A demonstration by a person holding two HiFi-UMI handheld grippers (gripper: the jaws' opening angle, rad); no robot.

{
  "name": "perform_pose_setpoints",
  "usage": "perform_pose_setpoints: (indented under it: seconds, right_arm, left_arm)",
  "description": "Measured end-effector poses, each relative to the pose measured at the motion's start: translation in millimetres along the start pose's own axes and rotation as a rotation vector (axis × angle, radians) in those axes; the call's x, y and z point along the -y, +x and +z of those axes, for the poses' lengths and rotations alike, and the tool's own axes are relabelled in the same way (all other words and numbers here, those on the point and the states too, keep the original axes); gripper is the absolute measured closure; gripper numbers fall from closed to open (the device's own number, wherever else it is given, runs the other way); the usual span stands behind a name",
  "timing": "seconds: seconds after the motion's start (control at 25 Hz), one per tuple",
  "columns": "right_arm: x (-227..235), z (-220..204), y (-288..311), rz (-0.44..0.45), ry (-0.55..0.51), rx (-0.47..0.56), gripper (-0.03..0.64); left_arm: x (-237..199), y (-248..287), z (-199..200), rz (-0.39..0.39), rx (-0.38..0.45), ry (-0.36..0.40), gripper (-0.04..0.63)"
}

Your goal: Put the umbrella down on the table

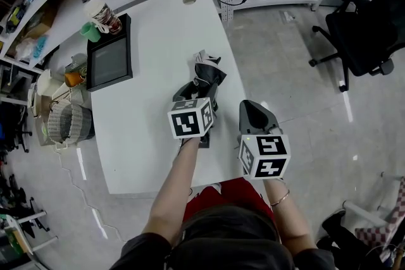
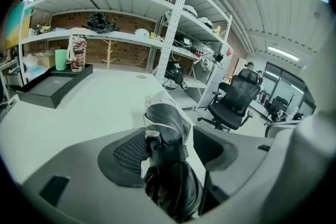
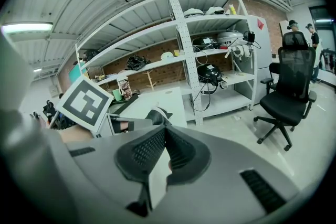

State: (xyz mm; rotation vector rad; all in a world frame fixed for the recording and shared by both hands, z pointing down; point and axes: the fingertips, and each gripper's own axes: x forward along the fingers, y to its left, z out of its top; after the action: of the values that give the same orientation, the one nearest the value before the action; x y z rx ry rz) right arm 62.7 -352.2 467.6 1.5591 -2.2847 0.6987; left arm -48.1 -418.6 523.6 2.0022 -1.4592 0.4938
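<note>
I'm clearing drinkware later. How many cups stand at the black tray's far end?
2: a patterned tumbler and a green cup beside it, both at the far end of the black tray. More may be hidden in nearby clutter.

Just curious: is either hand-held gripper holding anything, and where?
Nothing held. The umbrella lies between the left hand-held gripper's open jaws; the right hand-held gripper is shut, empty.

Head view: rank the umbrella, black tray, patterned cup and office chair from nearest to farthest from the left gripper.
1. Umbrella, lying between the open jaws of the left gripper.
2. Black tray, off to the gripper's left.
3. Patterned cup, at the tray's far end.
4. Office chair, far off to the right, beyond the table edge.
</note>
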Motion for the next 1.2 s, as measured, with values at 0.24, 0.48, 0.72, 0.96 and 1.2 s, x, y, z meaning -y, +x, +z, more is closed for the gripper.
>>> perform_pose_setpoints:
  seconds: [0.24, 0.48, 0.72, 0.96, 1.2]
  right_arm:
    - [-11, 3, -12, 0.002, -0.006, 0.020, 0.598]
    - [-21, 7, -23, 0.001, 0.004, 0.046, 0.598]
    - [-29, 12, -37, -0.006, -0.003, 0.072, 0.598]
    - [-43, 17, -51, -0.001, -0.014, 0.097, 0.598]
    - [-58, 16, -63, 0.008, -0.031, 0.115, 0.598]
  left_arm:
    - [4, -25, 16, -0.042, 0.070, -0.024, 0.322]
    - [7, -51, 28, -0.090, 0.132, -0.056, 0.396]
    - [9, -79, 37, -0.147, 0.187, -0.095, 0.447]
    - [11, -113, 43, -0.156, 0.240, -0.053, 0.534]
    - [8, -142, 37, -0.161, 0.278, -0.019, 0.562]
